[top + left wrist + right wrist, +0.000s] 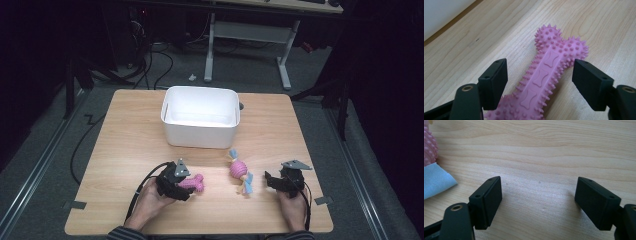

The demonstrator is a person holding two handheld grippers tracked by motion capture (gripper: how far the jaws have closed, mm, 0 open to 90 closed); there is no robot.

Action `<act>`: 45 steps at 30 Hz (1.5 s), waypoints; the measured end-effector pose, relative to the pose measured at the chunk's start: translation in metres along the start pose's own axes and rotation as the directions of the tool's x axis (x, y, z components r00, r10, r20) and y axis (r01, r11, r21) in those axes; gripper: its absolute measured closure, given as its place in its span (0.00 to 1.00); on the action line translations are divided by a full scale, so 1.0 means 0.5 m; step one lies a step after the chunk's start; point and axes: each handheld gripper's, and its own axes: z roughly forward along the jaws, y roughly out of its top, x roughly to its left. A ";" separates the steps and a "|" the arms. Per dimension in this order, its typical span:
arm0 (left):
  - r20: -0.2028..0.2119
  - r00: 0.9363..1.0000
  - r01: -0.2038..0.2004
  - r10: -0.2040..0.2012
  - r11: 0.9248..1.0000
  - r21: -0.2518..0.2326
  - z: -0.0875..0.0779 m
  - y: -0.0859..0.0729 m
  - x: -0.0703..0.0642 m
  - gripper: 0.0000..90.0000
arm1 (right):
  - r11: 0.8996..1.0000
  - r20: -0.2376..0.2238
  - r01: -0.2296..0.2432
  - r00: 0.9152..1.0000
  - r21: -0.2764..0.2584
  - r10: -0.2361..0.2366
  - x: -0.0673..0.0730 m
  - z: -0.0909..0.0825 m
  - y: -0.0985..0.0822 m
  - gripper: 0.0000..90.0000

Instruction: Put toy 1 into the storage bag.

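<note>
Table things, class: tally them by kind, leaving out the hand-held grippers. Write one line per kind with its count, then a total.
Pink spiky bone toy: 1
Pink ball toy with blue and yellow cloth ends: 1
White tub: 1
Total: 3

Black left gripper, right gripper; grey three-cornered plates; black cables; striped sleeves
</note>
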 end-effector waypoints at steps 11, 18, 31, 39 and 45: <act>0.003 1.000 -0.008 0.008 1.000 0.022 0.007 0.000 0.004 0.36 | 1.000 -0.002 0.000 1.000 0.000 0.000 0.000 0.000 0.000 0.24; 0.038 0.999 0.009 -0.010 1.000 0.022 0.008 -0.001 0.011 0.40 | 1.000 -0.002 0.000 1.000 0.000 0.000 0.000 0.000 0.000 0.24; 0.069 0.997 0.016 -0.018 0.999 0.035 0.014 -0.004 0.015 0.42 | 1.000 -0.002 0.002 1.000 -0.001 -0.002 0.000 0.000 0.000 0.24; 0.067 0.998 0.005 -0.007 0.999 0.037 0.014 -0.005 0.014 0.41 | 1.000 -0.002 0.002 1.000 -0.001 -0.002 0.000 0.000 0.000 0.24; 0.078 0.997 0.001 -0.004 0.999 0.037 0.015 -0.006 0.017 0.43 | 1.000 -0.002 0.000 1.000 0.000 0.000 0.000 0.000 0.000 0.24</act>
